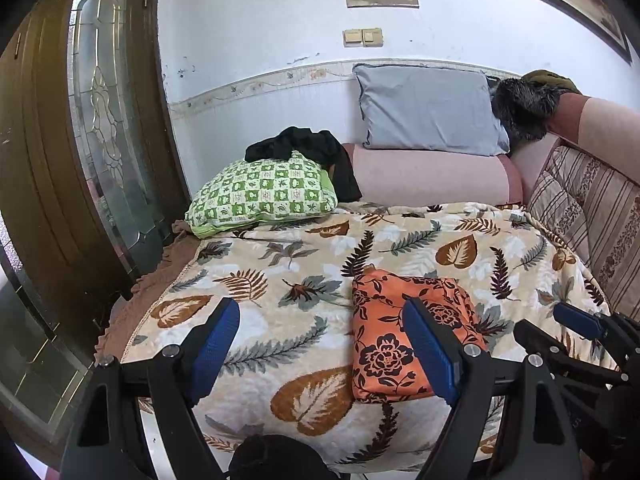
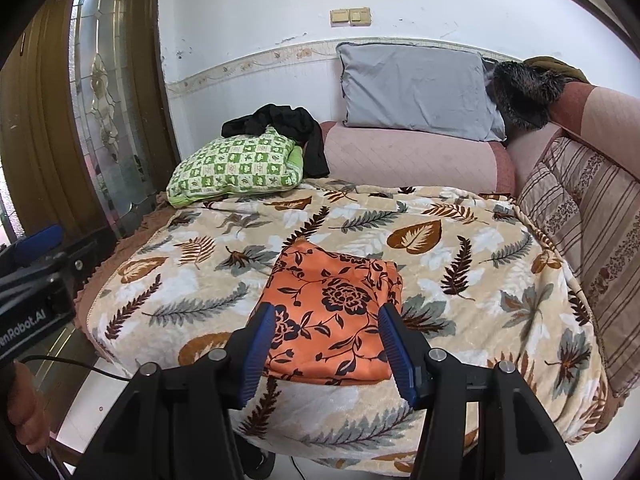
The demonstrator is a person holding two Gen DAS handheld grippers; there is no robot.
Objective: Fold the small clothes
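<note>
1. One folded orange cloth with a black flower print (image 2: 332, 312), smooth and roughly square, lies on the plush leaf-patterned blanket (image 2: 480, 280) near the bed's front edge.
2. Left hand-held gripper (image 1: 328, 352): ribbed blue pads wide apart, holding nothing, the cloth at its 2 o'clock.
3. Right hand-held gripper (image 2: 326, 352): pads apart, empty, the cloth at 12 o'clock.
4. Two pillows behind: one green checked pillow (image 2: 236, 168), one plain grey pillow (image 2: 416, 88).

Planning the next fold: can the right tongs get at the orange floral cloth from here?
Probably yes. The right tongs stand open just before the orange floral cloth, which lies bare on the leaf-print blanket with nothing between.
</note>
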